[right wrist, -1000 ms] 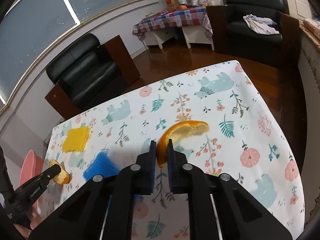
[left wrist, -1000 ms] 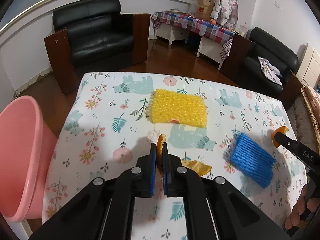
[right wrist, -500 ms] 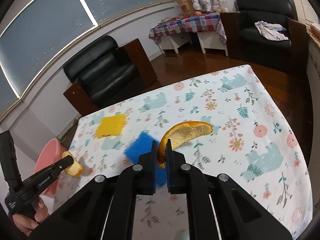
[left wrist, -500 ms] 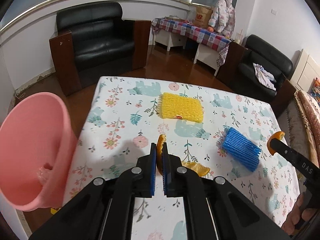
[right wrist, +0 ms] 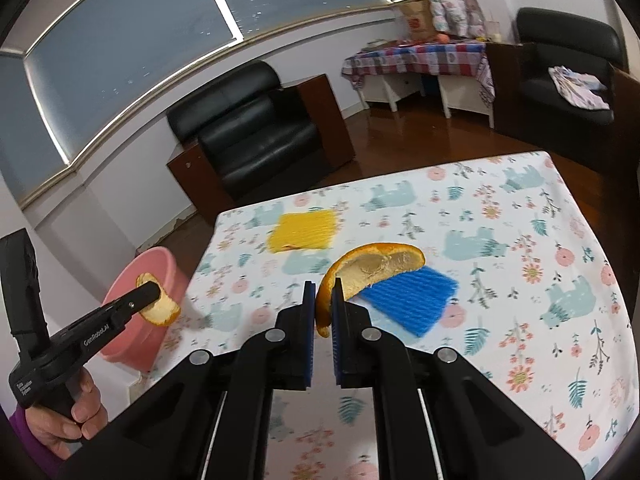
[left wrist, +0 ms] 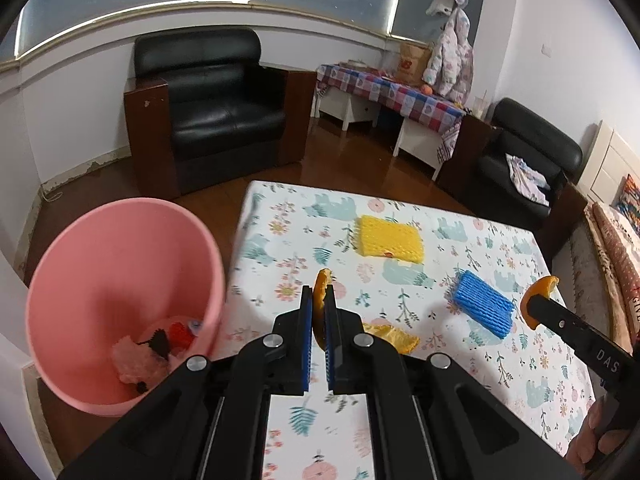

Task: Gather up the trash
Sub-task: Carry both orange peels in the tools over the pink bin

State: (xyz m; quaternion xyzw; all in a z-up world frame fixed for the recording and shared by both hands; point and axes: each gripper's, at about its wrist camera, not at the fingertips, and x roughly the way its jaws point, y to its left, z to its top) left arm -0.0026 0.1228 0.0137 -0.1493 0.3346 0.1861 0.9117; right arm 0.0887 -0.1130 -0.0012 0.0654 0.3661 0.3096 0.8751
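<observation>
My left gripper is shut on a piece of orange peel and holds it above the table's left part, right of the pink bin. The bin holds some trash at its bottom. My right gripper is shut on a larger orange peel above the table; it also shows at the right of the left wrist view. A yellow foam net, a blue foam net and another peel lie on the floral tablecloth.
The pink bin stands on the floor off the table's left edge. A black armchair is behind the table, a second armchair at the far right, and a checkered side table stands by the wall.
Both grippers have risen and drawn back with their peels. The left gripper has swung left, so the pink bin's inside now shows. The right gripper has moved left over the blue net.
</observation>
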